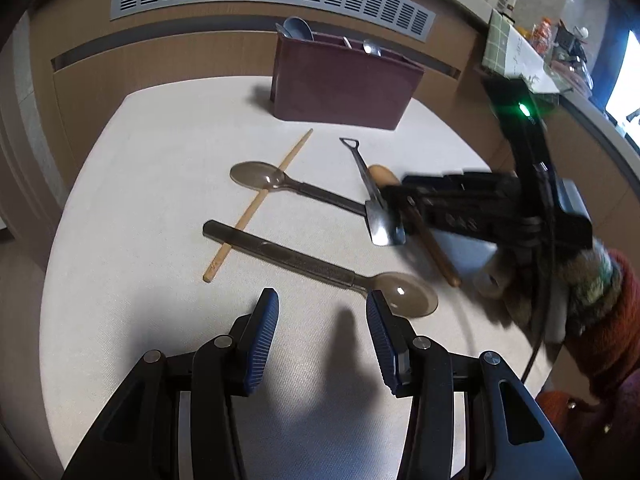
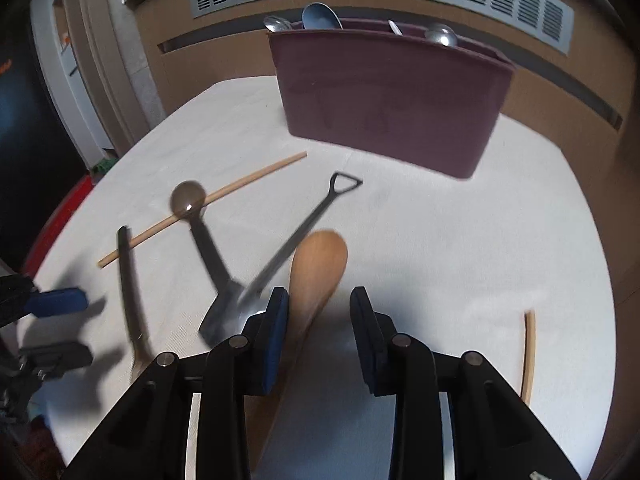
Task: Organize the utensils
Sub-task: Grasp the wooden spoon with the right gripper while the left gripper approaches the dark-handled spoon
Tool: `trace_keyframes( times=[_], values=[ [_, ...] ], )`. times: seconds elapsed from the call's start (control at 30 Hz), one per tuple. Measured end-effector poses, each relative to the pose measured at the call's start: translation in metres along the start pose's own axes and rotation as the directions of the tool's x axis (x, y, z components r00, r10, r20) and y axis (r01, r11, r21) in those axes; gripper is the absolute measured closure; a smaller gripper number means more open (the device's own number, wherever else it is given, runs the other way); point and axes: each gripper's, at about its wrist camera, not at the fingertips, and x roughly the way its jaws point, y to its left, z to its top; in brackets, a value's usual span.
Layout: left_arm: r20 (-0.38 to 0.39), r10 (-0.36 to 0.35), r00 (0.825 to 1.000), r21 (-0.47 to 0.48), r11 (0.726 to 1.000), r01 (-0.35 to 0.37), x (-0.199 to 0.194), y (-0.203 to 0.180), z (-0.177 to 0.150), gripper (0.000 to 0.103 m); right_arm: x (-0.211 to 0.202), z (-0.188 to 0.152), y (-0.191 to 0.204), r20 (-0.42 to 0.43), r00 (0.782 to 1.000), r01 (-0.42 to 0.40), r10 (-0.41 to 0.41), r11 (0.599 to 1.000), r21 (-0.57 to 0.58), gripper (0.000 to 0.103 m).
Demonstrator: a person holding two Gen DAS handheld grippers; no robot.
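The wooden spoon point(image 2: 318, 264) has its handle hidden under the right gripper point(image 2: 319, 300), and in the left view that gripper covers most of it. The shovel spoon point(image 2: 280, 256) is smeared by motion blur. The holder point(image 2: 392, 96) hides all but the bowls of the spoons point(image 2: 322, 16) standing in it. A curved wooden strip point(image 2: 529, 356) near the surface's edge is too unclear to identify.

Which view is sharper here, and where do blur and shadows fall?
Left wrist view: sharp on the table, with only the right gripper smeared; the left gripper casts a dark shadow below. Right wrist view: blurred throughout, worst on the shovel-shaped spoon; strong fisheye bending in both.
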Motion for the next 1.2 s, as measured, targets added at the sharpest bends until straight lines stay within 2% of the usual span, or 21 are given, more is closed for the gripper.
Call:
trace_keyframes(
  times=[0.13,0.27,0.4,0.6,0.7,0.77,0.87,1.0,1.1,1.2],
  values=[
    [-0.044,-0.066,0.997,0.017,0.998,0.067,0.004,-0.007,-0.004,0.056,0.001,0.006,0.000,-0.003,1.000,-0.002,0.002,1.000,-0.017,0.077],
    [-0.100,-0.148,0.984,0.017,0.988,0.150,0.016,-0.017,-0.006,0.056,-0.020,-0.006,-0.023,0.027,1.000,-0.008,0.007,0.999,0.041,0.077],
    [-0.111,-0.197,0.974,0.023,0.979,0.201,0.033,-0.031,0.009,0.056,-0.046,-0.030,-0.052,0.042,0.999,0.002,-0.007,0.994,0.109,0.077],
    [-0.085,-0.281,0.956,-0.053,0.959,0.278,0.067,-0.040,0.042,0.056,-0.068,-0.062,-0.079,0.034,0.999,0.016,-0.022,0.983,0.182,0.077],
    [-0.100,-0.299,0.949,0.009,0.953,0.302,0.067,-0.055,0.049,0.056,-0.080,-0.071,-0.078,0.051,0.998,0.034,-0.044,0.985,0.167,0.077],
    [-0.104,-0.288,0.952,0.088,0.951,0.297,0.059,-0.064,0.050,0.056,-0.088,-0.074,-0.076,0.072,0.996,0.040,-0.051,0.987,0.154,0.077],
    [-0.080,-0.215,0.973,0.152,0.962,0.225,0.048,-0.059,0.054,0.056,-0.091,-0.074,-0.073,0.092,0.995,0.034,-0.049,0.987,0.156,0.077],
    [-0.048,-0.155,0.987,0.075,0.985,0.158,0.051,-0.024,0.068,0.056,-0.087,-0.074,-0.072,0.095,0.995,0.011,-0.028,0.984,0.179,0.077],
    [-0.063,-0.101,0.993,0.028,0.994,0.103,0.064,0.001,0.075,0.056,-0.085,-0.076,-0.070,0.087,0.996,0.004,-0.020,0.984,0.179,0.077],
    [-0.089,-0.123,0.988,-0.025,0.992,0.122,0.071,0.016,0.072,0.056,-0.088,-0.077,-0.070,0.091,0.996,0.009,-0.026,0.984,0.179,0.077]
  ],
)
